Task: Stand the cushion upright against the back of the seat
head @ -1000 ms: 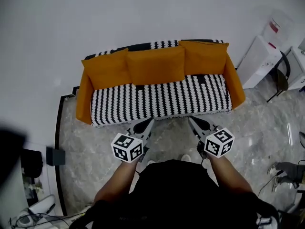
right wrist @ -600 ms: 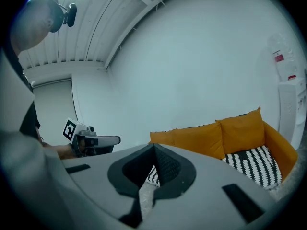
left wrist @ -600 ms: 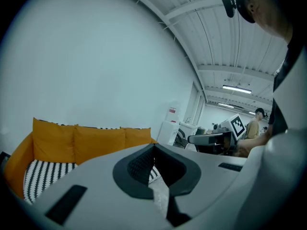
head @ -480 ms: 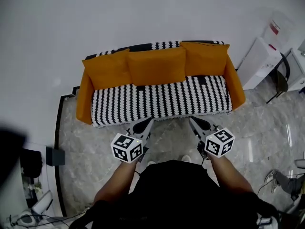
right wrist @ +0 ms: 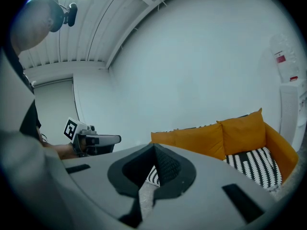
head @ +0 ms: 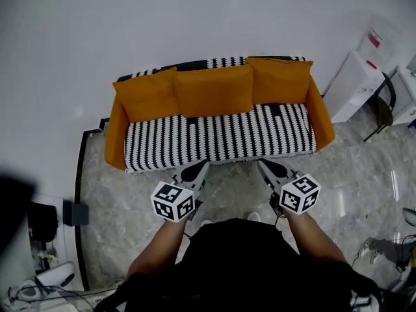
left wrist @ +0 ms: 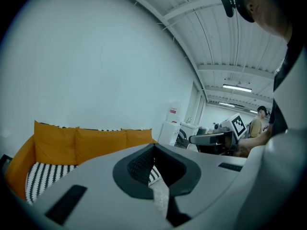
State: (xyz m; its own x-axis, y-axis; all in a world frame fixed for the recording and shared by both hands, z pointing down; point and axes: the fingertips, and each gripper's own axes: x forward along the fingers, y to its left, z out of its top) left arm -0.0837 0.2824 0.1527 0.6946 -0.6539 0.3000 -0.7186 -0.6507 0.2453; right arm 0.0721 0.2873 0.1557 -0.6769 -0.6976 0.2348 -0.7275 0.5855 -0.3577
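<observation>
— What's closest?

— The two tongs, one in each hand, held side by side over the marbled floor [head: 227, 188]. The left tongs [head: 199, 168] are closed with nothing between the jaws. The right tongs [head: 265, 166] are the same, jaws together and empty.

— Do they touch anything?

— No. Both point toward the sofa [head: 115, 135] and stop in front of its seat.

— And the sofa itself?

— Orange arms, with a black-and-white striped cover [head: 221, 134] over the seat and back.

— Where are the cushions?

— Three orange ones, upright in a row against the back of the seat. The left cushion [head: 146, 96] and the middle cushion [head: 214, 90] touch, and the right cushion [head: 278, 78] sits just beside the middle one, by the far arm.

— Behind that?

— A plain white wall [head: 195, 18], and a white cabinet [head: 351, 83] off to the right.
</observation>
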